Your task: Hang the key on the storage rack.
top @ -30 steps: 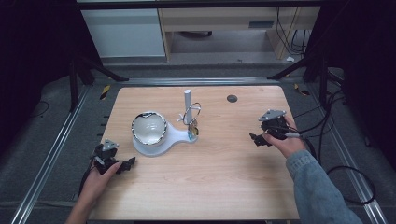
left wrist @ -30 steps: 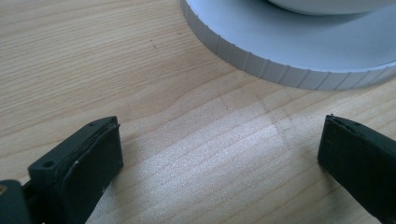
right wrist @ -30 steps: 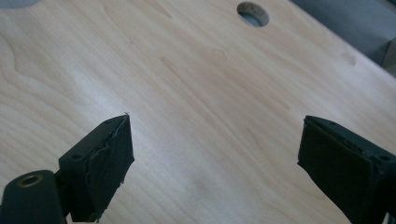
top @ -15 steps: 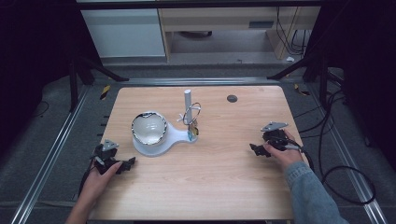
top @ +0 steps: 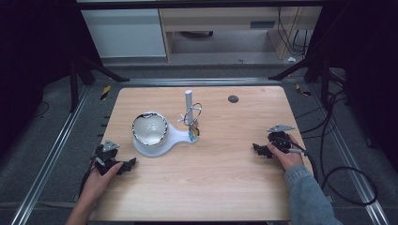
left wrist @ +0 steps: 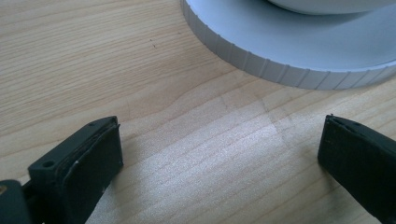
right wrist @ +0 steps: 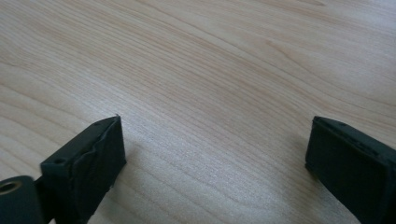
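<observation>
A white stand (top: 176, 137) sits at the table's middle left. It carries a shiny metal bowl (top: 150, 128), an upright white post (top: 188, 99) and a wire ring (top: 193, 114) with small things hanging under it. My left gripper (top: 129, 165) lies low on the wood in front of the stand, open and holding nothing. In the left gripper view the stand's ribbed rim (left wrist: 280, 70) is just beyond the spread jaws (left wrist: 219, 154). My right gripper (top: 257, 149) rests low near the right edge, open. Its jaws (right wrist: 215, 149) have just been opening over bare wood, with nothing between them.
A small dark round disc (top: 233, 98) lies at the table's far right. The wooden table (top: 206, 187) has metal rails along both sides. Black cables (top: 338, 173) trail off the right edge. A cabinet (top: 126, 28) stands behind the table.
My right hand has sunk down to the table top and drawn slightly toward the person. The left hand and the stand have not moved.
</observation>
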